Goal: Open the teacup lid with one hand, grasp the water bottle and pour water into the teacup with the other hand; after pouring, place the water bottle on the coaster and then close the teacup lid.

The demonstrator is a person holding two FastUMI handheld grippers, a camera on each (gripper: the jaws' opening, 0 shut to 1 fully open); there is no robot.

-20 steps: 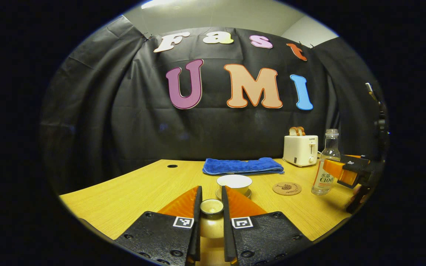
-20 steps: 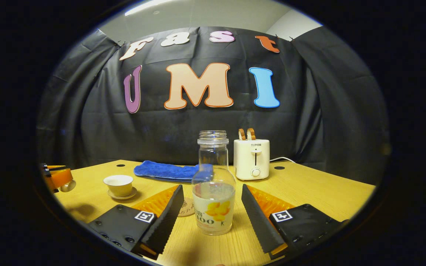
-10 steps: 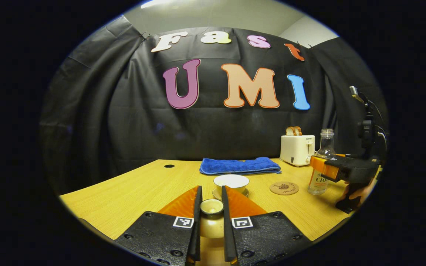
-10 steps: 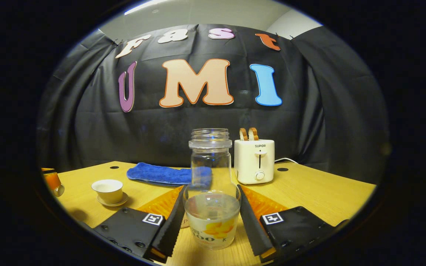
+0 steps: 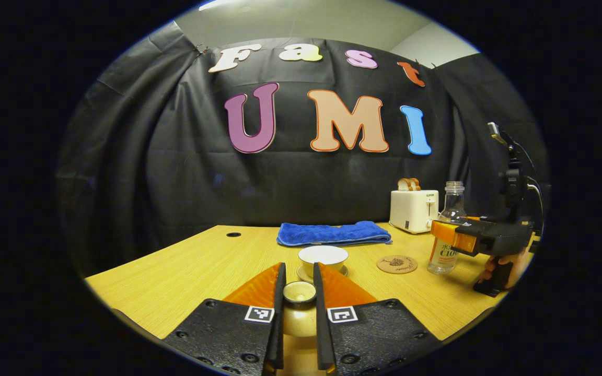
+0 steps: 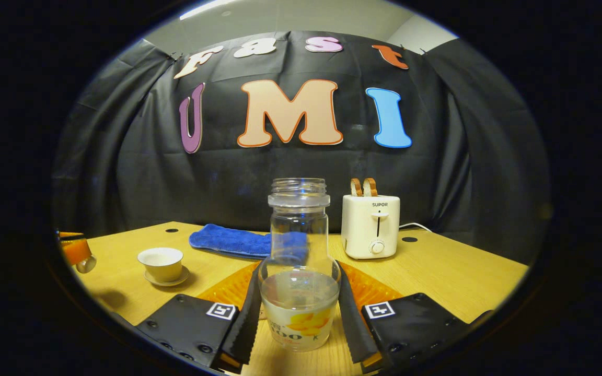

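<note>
Left gripper view shows our left gripper [image 5: 299, 313] held level and low over the table [image 5: 186, 271], its fingers narrow and pressing on the teacup lid [image 5: 299, 292]. Beyond it stands the open teacup [image 5: 323, 259] on its saucer, and the coaster [image 5: 397, 263] lies right of the cup. In the right gripper view, our right gripper [image 6: 297, 313] is level, both fingers against the water bottle [image 6: 299, 266], which stands upright on the table. A hand [image 5: 510, 263] grips its handle.
</note>
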